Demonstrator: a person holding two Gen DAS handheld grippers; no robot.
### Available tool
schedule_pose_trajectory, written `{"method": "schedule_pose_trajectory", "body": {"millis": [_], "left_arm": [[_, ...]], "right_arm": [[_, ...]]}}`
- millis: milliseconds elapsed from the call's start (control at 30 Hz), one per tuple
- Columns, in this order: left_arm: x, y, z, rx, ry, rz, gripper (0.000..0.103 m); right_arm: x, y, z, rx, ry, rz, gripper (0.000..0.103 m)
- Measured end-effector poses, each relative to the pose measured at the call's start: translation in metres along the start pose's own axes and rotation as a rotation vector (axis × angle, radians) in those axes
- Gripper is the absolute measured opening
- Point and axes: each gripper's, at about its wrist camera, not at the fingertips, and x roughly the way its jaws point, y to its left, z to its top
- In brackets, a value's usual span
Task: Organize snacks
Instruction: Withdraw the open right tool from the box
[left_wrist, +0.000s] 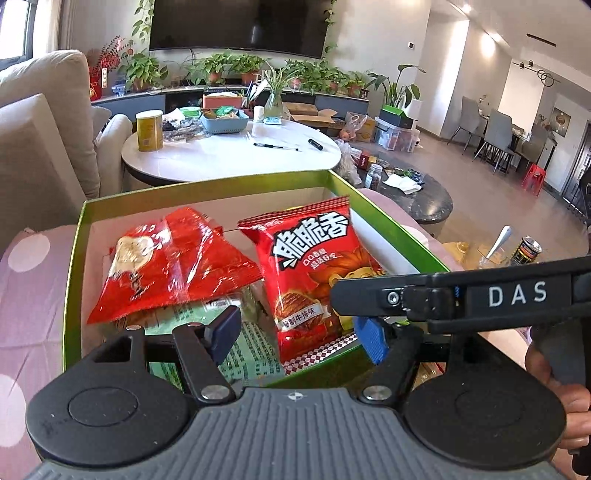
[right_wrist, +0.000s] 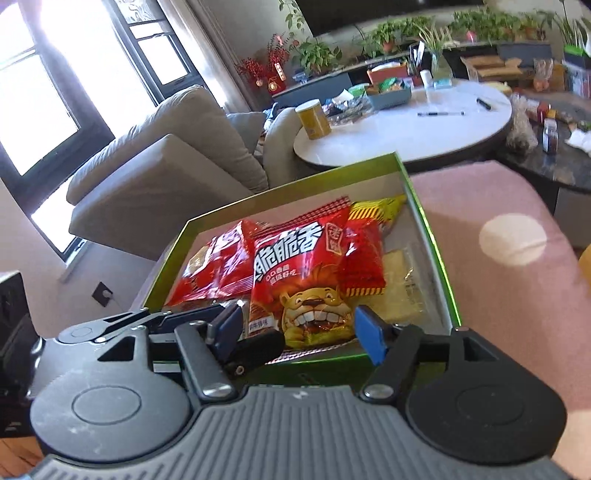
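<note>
The green box (left_wrist: 79, 229) sits on a pink spotted cover (left_wrist: 26, 295) and holds the snacks — a red lion snack bag (right_wrist: 303, 288) in the middle, a crumpled red bag (left_wrist: 173, 258) to its left, a yellow packet (right_wrist: 402, 291) to its right. Both the left gripper (left_wrist: 299, 332) and the right gripper (right_wrist: 295, 328) hover at the box's near edge, jaws spread wide and holding nothing.
</note>
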Motion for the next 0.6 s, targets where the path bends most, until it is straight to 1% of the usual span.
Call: {"method": "schedule_pose_trajectory", "body": {"millis": [100, 200, 267, 333, 433, 500, 600], "left_arm": [[-0.005, 0.000, -0.003, -0.003, 0.005, -0.002, 0.065], [-0.016, -0.002, -0.006, -0.001, -0.009, 0.011, 0.065], [-0.027, -0.002, -0.007, 0.003, -0.019, 0.001, 0.066], [-0.041, -0.003, -0.010, 0.003, -0.044, 0.001, 0.068], [-0.062, -0.005, -0.016, 0.020, -0.076, 0.038, 0.071], [-0.080, -0.004, -0.021, 0.026, -0.101, 0.068, 0.073], [-0.105, 0.002, -0.031, 0.022, -0.131, 0.093, 0.077]], "right_arm": [[-0.002, 0.000, -0.002, 0.027, 0.014, 0.010, 0.066], [-0.008, 0.004, -0.005, 0.036, 0.011, 0.014, 0.066], [-0.017, 0.008, -0.008, 0.020, -0.017, 0.003, 0.066], [-0.030, 0.015, -0.011, -0.021, -0.059, -0.006, 0.066], [-0.046, 0.022, -0.015, -0.055, -0.088, 0.000, 0.066], [-0.054, 0.025, -0.019, -0.070, -0.089, 0.009, 0.066], [-0.062, 0.032, -0.030, -0.104, -0.090, 0.013, 0.066]]}}
